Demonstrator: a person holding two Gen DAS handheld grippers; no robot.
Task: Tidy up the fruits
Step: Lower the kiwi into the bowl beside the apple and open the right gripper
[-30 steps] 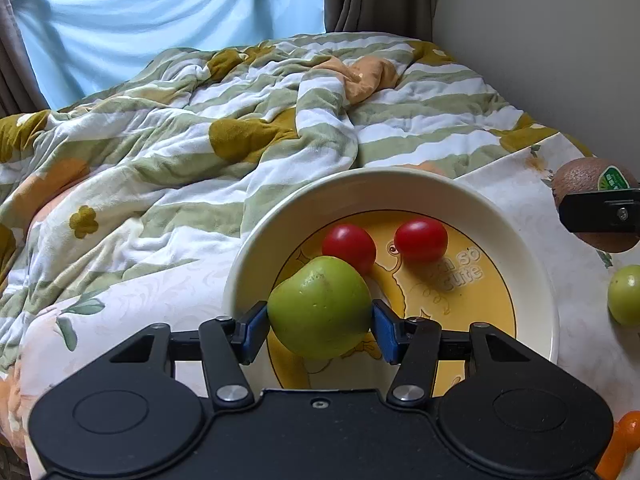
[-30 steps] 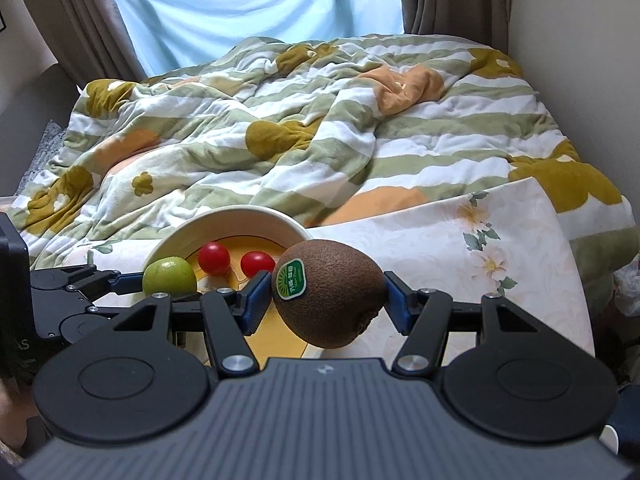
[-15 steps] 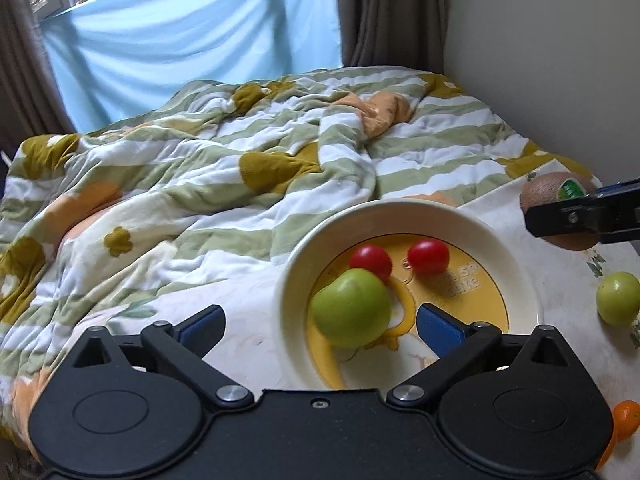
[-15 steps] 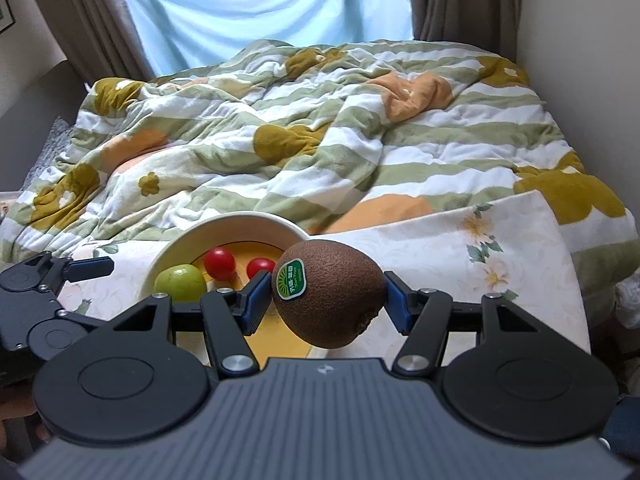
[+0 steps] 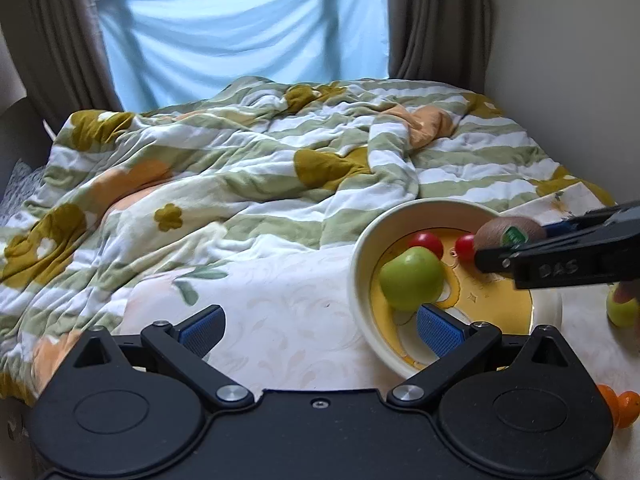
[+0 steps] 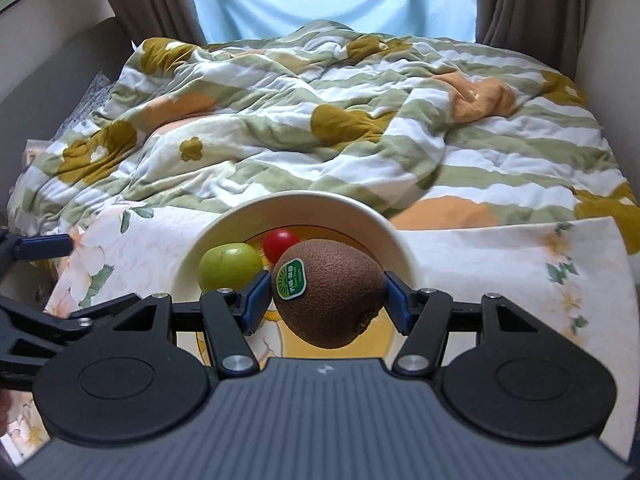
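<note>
A cream bowl (image 5: 362, 268) (image 6: 320, 204) with a yellow inside stands on a floral cloth. In it lie a green apple (image 5: 412, 278) (image 6: 229, 265) and two red cherry tomatoes (image 5: 426, 243) (image 6: 280, 242). My left gripper (image 5: 318, 330) is open and empty, drawn back to the left of the bowl, with its right pad over the near rim. My right gripper (image 6: 324, 300) is shut on a brown kiwi (image 6: 332, 292) (image 5: 508, 232) with a green sticker, held above the bowl's inside.
A second green fruit (image 5: 622, 310) and an orange fruit (image 5: 622, 408) lie on the cloth right of the bowl. A rumpled striped quilt (image 5: 260, 168) covers the bed behind. A wall stands at the right, curtains and a window at the back.
My left gripper opened, let the green apple go into the bowl, and drew back up and to the left. My right gripper carried the kiwi leftward over the bowl.
</note>
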